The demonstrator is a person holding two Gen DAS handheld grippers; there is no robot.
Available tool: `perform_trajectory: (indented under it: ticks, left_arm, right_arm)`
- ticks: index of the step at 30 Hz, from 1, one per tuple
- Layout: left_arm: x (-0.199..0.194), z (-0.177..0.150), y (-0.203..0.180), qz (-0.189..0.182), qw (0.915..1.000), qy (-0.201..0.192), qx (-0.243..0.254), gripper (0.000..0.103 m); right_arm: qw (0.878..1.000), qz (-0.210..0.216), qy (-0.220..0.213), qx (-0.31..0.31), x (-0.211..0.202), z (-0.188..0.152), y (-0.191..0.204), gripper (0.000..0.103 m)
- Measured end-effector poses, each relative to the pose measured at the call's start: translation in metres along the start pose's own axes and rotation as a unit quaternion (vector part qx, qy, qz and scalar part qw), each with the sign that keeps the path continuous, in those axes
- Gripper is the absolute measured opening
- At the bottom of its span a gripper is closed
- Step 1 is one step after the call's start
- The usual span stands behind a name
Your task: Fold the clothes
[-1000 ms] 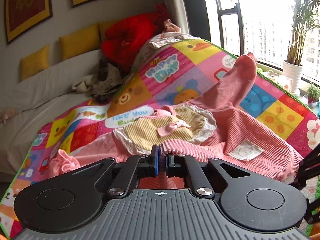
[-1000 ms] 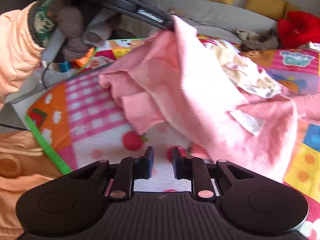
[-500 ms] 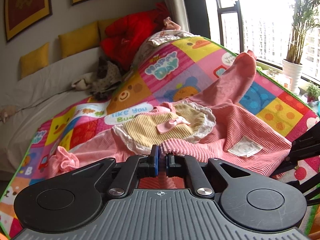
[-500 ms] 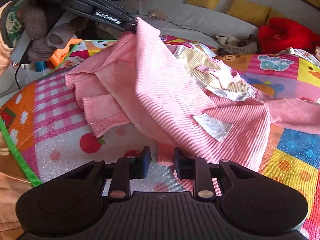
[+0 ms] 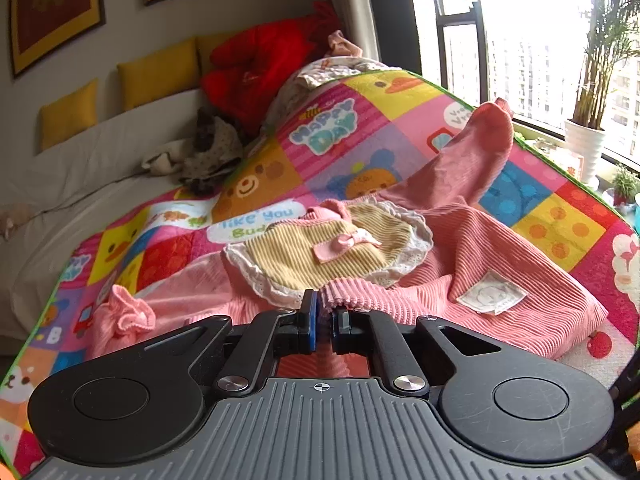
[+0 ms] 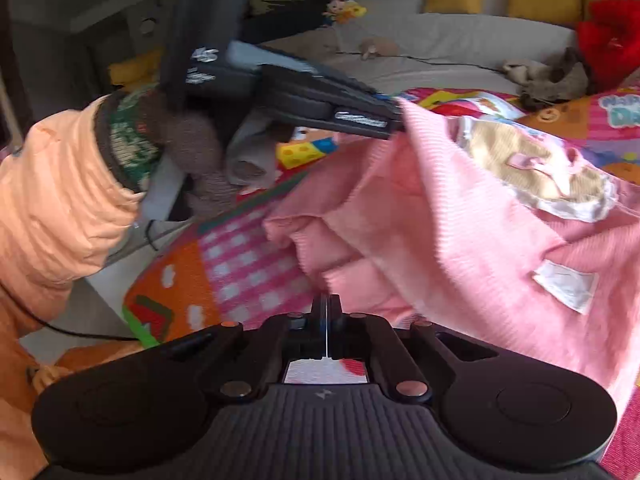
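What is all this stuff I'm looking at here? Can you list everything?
pink garment: one, pink ribbed, spread on the mat, hem lifted
bib collar: one, yellow striped with lace and pink bow, on the garment
play mat: one, many-coloured cartoon squares, under the garment
cushions: several, yellow, along the wall
red clothing: one heap, behind the mat
potted plant: one, green in white pot, by the window
sleeve: one, orange, at left in the right wrist view
left gripper: black, pinching the garment's hem
right gripper: black, shut, empty, near the garment's lower edge
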State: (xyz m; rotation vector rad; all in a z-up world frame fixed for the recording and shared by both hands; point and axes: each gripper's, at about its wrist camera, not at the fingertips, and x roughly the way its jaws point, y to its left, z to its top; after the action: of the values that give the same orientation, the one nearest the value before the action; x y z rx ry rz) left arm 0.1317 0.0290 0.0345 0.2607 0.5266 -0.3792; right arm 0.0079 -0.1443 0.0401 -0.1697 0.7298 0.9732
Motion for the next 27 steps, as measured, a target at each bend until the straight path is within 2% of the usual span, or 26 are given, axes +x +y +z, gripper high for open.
perform_trajectory:
  ticks: [2, 4, 7, 8, 11, 13, 16, 20, 23, 24, 25, 27]
  left_arm:
    - [0.0, -0.001, 0.001, 0.0, 1.0, 0.002, 0.0, 0.009]
    - [0.0, -0.003, 0.003, 0.0, 1.0, 0.003, -0.003, 0.01]
    - [0.002, -0.005, 0.004, -0.002, 1.0, 0.005, -0.007, 0.01]
    - [0.002, -0.005, 0.004, -0.003, 1.0, 0.005, -0.007, 0.01]
    - [0.001, -0.005, 0.003, -0.004, 1.0, 0.006, -0.006, 0.01]
    - [0.001, -0.005, 0.003, -0.004, 1.0, 0.006, -0.006, 0.01]
    - [0.0, -0.006, 0.004, -0.003, 0.9999, 0.009, -0.006, 0.01]
    - [-0.002, -0.01, 0.004, -0.006, 0.9998, 0.013, -0.009, 0.01]
    - [-0.017, -0.022, -0.002, -0.007, 0.9999, 0.009, 0.008, 0.013]
    - [-0.022, -0.027, -0.003, -0.005, 0.9998, 0.006, 0.016, 0.016]
    - [-0.028, -0.035, -0.005, -0.001, 0.9997, 0.005, 0.023, 0.018]
    - [-0.037, -0.052, -0.009, 0.0, 0.9995, 0.011, 0.031, 0.031]
  right_arm:
    - [0.999, 0.023, -0.001, -0.028, -0.003, -0.003, 0.014, 0.001]
    - [0.999, 0.005, -0.001, -0.054, -0.011, -0.008, 0.019, 0.003]
    - [0.993, -0.079, 0.01, -0.086, -0.014, -0.016, 0.01, 0.011]
    - [0.99, -0.103, 0.015, -0.093, -0.012, -0.019, 0.006, 0.018]
    - [0.987, -0.13, 0.025, -0.094, -0.002, -0.025, -0.01, 0.023]
    - [0.992, -0.117, 0.021, -0.052, 0.002, -0.023, -0.024, 0.024]
    - [0.995, -0.098, 0.016, 0.009, 0.01, -0.02, -0.044, 0.03]
    - [0.998, -0.055, 0.012, 0.024, 0.014, -0.02, -0.031, 0.037]
    - [0.999, -0.031, -0.001, 0.015, 0.001, -0.021, -0.021, 0.037]
    - [0.999, -0.047, -0.013, -0.003, -0.009, -0.021, -0.017, 0.037]
    - [0.995, -0.09, -0.023, -0.041, -0.017, -0.024, -0.011, 0.038]
    - [0.979, -0.17, -0.036, -0.11, -0.028, -0.03, -0.002, 0.044]
